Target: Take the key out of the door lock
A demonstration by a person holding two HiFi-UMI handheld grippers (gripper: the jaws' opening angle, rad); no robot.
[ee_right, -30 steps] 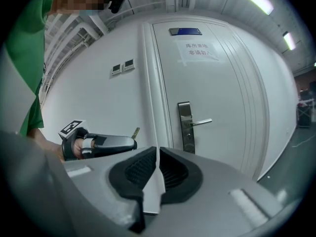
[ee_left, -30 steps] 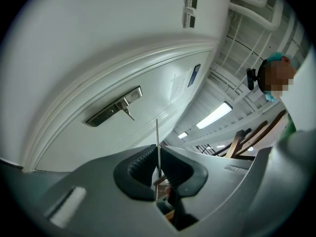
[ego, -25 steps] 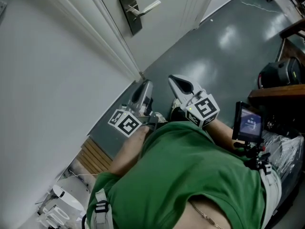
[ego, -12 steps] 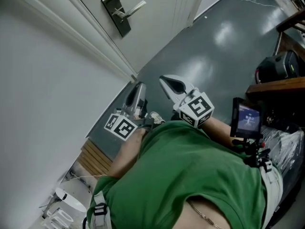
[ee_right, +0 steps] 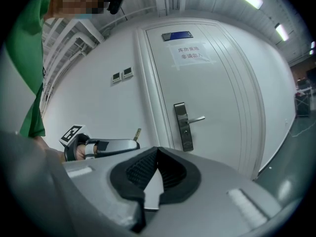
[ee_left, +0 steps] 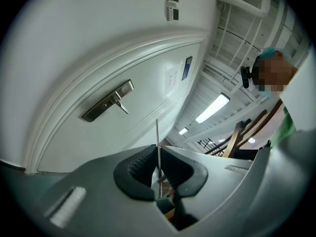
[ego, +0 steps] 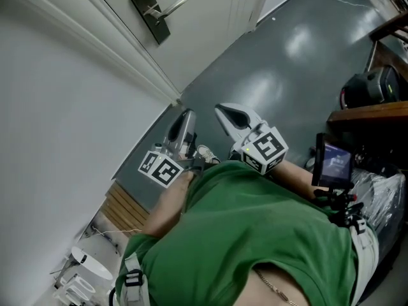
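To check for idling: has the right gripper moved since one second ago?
No. The right gripper keeps the same gap from the foot of the door frame; only the head view itself has shifted slightly.

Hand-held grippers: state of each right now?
Left hand-held gripper: closed on the key.
Right hand-held gripper: closed, nothing between its jaws.

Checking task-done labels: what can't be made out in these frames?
Keyhole in the lock plate: too small in every view to tell what's in it.
Head of the key: left gripper view, buried in the jaws of the left gripper; only the edge-on blade shows.
Print on the door notice: right gripper view, too small.
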